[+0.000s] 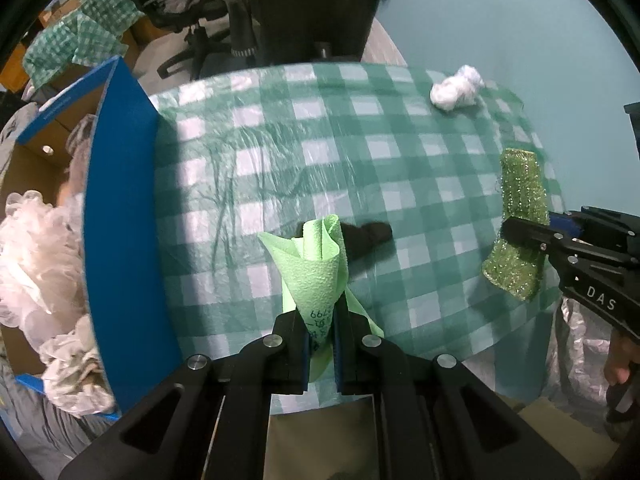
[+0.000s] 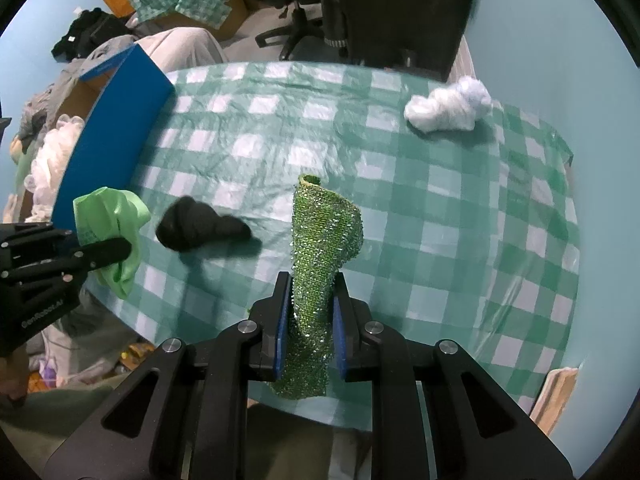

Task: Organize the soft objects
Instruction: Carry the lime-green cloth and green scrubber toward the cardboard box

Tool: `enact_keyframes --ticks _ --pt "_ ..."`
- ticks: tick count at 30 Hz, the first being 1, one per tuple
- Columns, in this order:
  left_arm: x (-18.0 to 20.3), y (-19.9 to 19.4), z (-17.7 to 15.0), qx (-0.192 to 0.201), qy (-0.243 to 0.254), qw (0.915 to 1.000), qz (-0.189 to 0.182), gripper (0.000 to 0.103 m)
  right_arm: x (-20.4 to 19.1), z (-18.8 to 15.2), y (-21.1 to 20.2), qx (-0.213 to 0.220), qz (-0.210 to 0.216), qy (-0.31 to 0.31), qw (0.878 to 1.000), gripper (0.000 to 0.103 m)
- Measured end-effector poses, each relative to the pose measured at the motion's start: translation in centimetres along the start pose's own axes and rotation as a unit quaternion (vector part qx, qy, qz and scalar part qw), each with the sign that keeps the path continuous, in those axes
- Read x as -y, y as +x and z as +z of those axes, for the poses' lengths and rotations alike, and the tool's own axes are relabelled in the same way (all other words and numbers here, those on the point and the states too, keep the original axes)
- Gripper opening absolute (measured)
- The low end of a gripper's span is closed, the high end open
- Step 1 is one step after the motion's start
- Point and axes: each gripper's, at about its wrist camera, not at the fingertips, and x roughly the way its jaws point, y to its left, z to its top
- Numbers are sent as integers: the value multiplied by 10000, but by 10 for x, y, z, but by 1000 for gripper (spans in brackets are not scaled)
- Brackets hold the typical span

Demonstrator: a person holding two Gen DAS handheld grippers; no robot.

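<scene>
A green-and-white checked tablecloth [image 2: 440,208] covered the table, with pale blue walls behind and a black office chair [image 2: 296,20] beyond the far edge. The left gripper [image 1: 320,336] had its jaws pinched tight on a light green cloth [image 1: 316,264], which stood up from the pads in a loose cone (some dark printed characters showed near the pinch). The right gripper [image 2: 310,320] was likewise clamped on a glittery green scouring cloth [image 2: 324,240], curled and hanging clear of the table. Between the two, on the tablecloth, lay a small black fabric lump [image 2: 196,228], touching neither gripper. Well apart, near the far right edge, sat a crumpled white-and-bluish bundle [image 2: 448,108]. At the table's left stood a blue-walled cardboard box [image 1: 120,216], with white mesh puffs [image 1: 36,248] and pale crumpled material inside it.
</scene>
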Motion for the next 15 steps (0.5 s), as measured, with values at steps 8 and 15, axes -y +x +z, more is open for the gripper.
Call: enact_keyframes --ticks 8,15 --pt "-9 -15 11 209 6 9998 17 9 -13 14 -20 132 5 -84 9999 17" --pt "-21 -35 16 381 1 9992 69 9 -29 28 -33 256 34 -190 9995 17"
